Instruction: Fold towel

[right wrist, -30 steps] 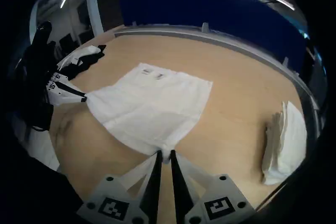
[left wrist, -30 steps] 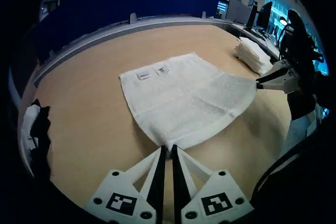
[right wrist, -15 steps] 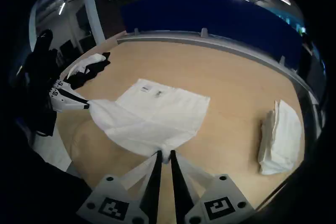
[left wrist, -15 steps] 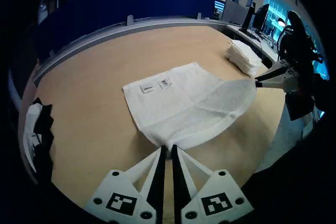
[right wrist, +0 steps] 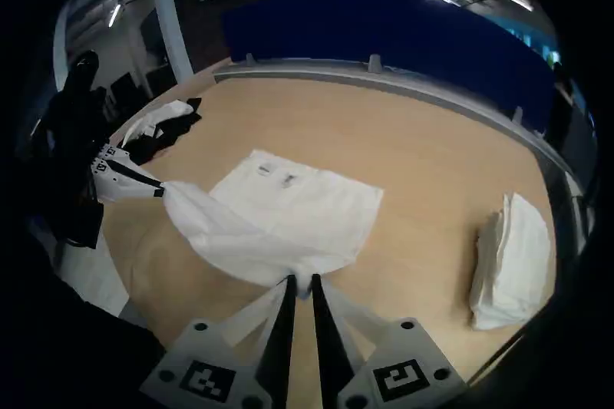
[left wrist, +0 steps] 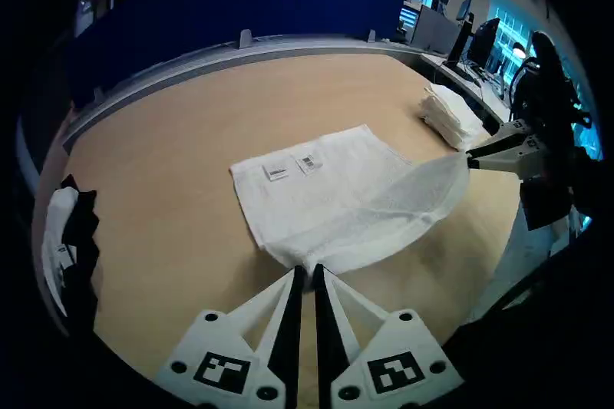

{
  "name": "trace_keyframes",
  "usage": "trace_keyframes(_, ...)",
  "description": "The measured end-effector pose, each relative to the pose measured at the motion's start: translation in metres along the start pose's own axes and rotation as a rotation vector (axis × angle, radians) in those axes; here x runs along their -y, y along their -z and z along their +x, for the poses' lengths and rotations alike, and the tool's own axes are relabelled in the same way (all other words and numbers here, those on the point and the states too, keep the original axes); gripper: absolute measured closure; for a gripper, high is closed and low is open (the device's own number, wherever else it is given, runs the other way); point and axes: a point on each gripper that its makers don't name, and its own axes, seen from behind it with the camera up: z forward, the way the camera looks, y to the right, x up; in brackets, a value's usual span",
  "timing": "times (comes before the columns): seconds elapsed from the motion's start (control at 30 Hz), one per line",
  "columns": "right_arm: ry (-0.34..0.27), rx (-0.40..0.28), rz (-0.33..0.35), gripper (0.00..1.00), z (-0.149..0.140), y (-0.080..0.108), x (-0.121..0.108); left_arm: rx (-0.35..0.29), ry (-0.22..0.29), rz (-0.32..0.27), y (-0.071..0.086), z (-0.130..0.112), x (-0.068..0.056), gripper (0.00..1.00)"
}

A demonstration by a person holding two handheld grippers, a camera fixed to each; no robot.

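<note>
The white towel [left wrist: 330,194] is seen half raised. Its near edge is held off the wooden tabletop [left wrist: 169,202], while its far half lies flat beyond the fingers with two small labels [left wrist: 292,167] facing up.

One near corner is pinched right at the tips of the left gripper [left wrist: 305,275], whose fingers are pressed together on the cloth. In the right gripper view, the other near corner is nipped the same way at the tips of the right gripper [right wrist: 301,282], with the fingers closed on it. Between the two corners the lifted edge sags in a shallow curve, just clear of the table.

So the fold is judged begun but not made. The grasp and the lift are done. The raised edge has yet to be carried forward, away from the fingers, laid on the far edge and released.

A stack of folded towels [left wrist: 453,113] is seen well ahead and to the right of the left fingers. A dark cloth [left wrist: 69,248] lies far off to their left.
</note>
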Motion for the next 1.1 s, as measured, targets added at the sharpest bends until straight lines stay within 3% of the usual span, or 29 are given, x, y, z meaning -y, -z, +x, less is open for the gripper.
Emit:
trace_keyframes(0.27, 0.012, -0.022, -0.013, 0.85, 0.028, -0.026, -0.023, -0.003, -0.003, 0.012, -0.022, 0.028, 0.020, 0.89)
trace_keyframes(0.67, -0.010, -0.015, -0.039, 0.85, 0.053, -0.085, -0.063, 0.030, -0.015, 0.044, -0.077, 0.061, 0.059, 0.89)
trace_keyframes(0.87, -0.021, 0.000, -0.043, 0.85, 0.049, -0.094, -0.069, 0.059, -0.032, 0.044, -0.095, 0.055, 0.064, 0.89)
trace_keyframes(1.1, -0.017, 0.016, -0.044, 0.85, 0.045, -0.100, -0.072, 0.081, -0.061, 0.042, -0.103, 0.050, 0.065, 0.89)
